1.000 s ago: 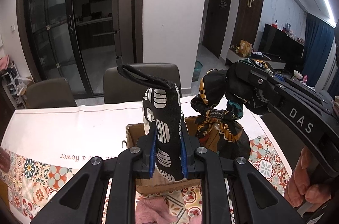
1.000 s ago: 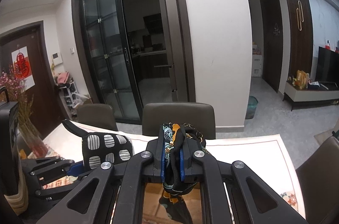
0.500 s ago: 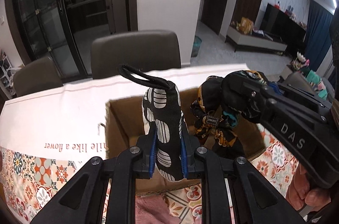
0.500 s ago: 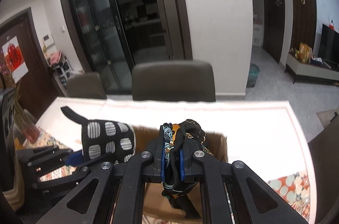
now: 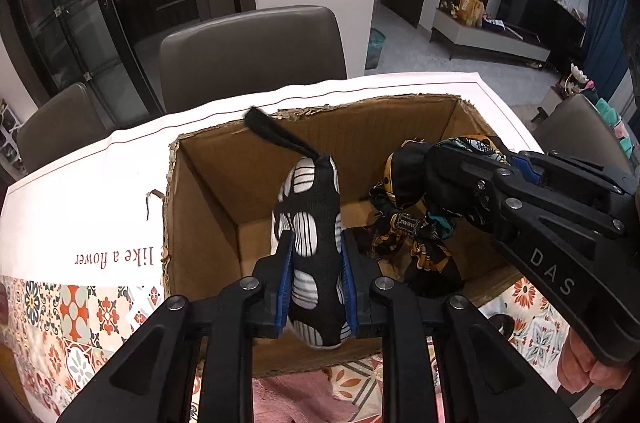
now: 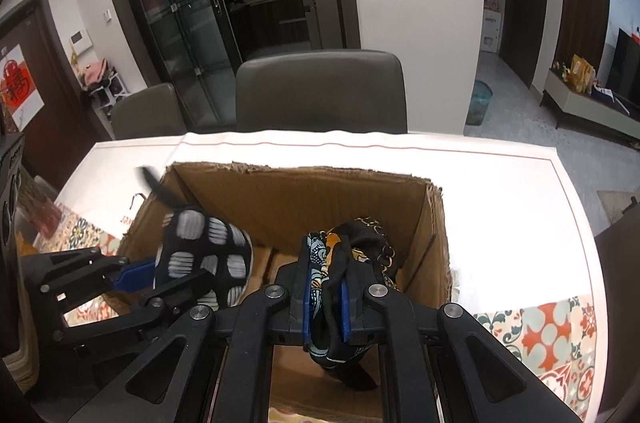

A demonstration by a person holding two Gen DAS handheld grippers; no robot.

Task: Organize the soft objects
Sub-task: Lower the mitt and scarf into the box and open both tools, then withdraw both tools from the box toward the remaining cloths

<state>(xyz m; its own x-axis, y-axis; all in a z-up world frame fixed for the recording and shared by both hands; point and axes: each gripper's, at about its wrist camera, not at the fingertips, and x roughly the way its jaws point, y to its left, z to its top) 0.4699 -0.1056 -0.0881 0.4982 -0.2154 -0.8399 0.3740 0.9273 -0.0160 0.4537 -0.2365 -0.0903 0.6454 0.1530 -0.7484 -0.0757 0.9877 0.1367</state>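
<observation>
Indoor light, fairly even, no hard shadows. White tablecloth (image 6: 500, 183) blows out near pure white in the right wrist view, detail lost. Brown open-top cardboard box (image 5: 208, 223) interior is shaded but readable. Dark glass sliding doors (image 6: 180, 23) show small reflections. Strong fisheye: black vignette corners, door frames bowed. Black loop strap (image 5: 272, 133) is motion-blurred; centre sharp.

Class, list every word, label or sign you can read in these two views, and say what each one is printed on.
"DAS": on the right gripper arm.
"like a flower": red print on the white tablecloth, upside down in the left view.
Small woven label on the patterned scarf: too small to read.
Red paper sign on the door: a character, too blurred to read.
</observation>
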